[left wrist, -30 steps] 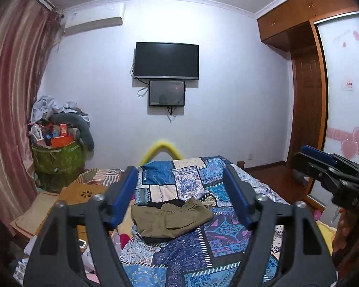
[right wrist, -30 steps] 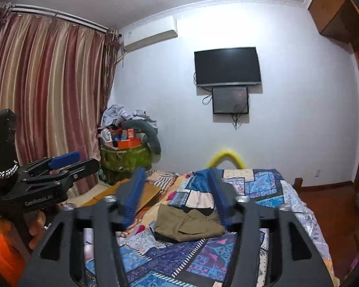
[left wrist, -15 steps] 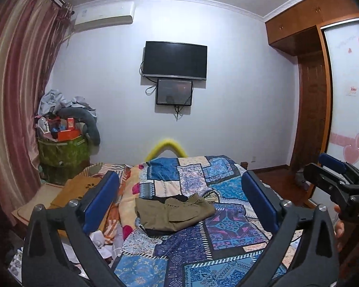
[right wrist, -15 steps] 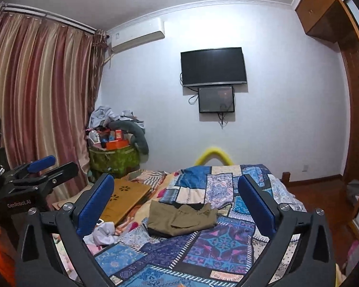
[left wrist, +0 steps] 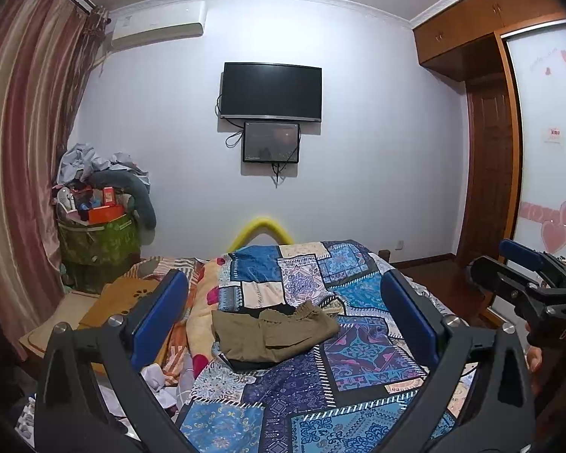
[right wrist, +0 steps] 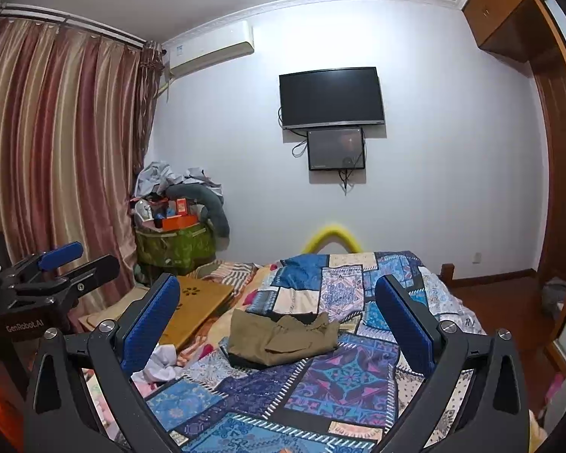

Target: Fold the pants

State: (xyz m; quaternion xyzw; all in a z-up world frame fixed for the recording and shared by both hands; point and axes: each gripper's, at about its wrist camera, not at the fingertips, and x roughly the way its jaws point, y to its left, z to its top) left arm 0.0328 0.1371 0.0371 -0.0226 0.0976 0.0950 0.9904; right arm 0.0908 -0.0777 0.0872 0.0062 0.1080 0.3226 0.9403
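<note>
Olive-brown pants [left wrist: 273, 334] lie folded in a compact bundle on the patchwork bedspread [left wrist: 320, 396], on top of a dark garment. They also show in the right wrist view [right wrist: 281, 338]. My left gripper [left wrist: 283, 283] is open and empty, held above the bed well short of the pants. My right gripper [right wrist: 277, 288] is open and empty, also back from the pants. Each gripper shows at the edge of the other's view: the right one [left wrist: 524, 275] and the left one [right wrist: 56, 264].
A wooden lap table [right wrist: 196, 309] and loose clothes [right wrist: 158, 366] lie on the bed's left side. A green hamper piled with things [left wrist: 98, 238] stands by the curtain [right wrist: 56, 170]. A wardrobe [left wrist: 509, 151] is on the right, a TV [left wrist: 271, 90] on the far wall.
Both grippers opened from nearly shut to wide open and drew back a little from the bed. The pants have not moved.
</note>
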